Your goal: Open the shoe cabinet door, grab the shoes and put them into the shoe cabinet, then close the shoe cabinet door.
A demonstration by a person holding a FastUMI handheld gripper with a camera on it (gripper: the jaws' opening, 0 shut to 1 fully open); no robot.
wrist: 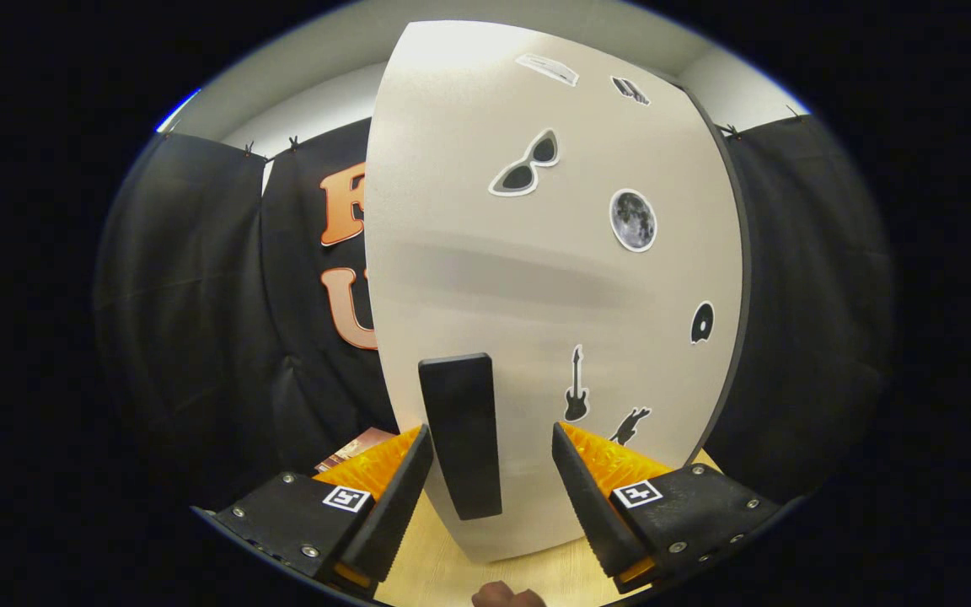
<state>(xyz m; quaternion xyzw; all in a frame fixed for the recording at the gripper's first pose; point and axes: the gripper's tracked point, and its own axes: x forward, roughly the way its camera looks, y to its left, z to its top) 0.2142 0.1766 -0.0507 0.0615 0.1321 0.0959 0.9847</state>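
both fingers of the gripper (492,472) stand apart on either side of a dark upright handle (461,434), neither visibly pressing it. just beyond, the white shoe cabinet door (553,278) rises close ahead, dotted with stickers: sunglasses (526,164), a moon (633,220), a disc (702,323) and guitars (576,396). pale wooden floor (452,573) runs beneath the fingers.

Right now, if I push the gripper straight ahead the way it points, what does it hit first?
The black door handle. It stands between the open gripper fingers, nearer one finger, with the white cabinet door right behind it. Depth is hard to judge, but the handle looks closest.
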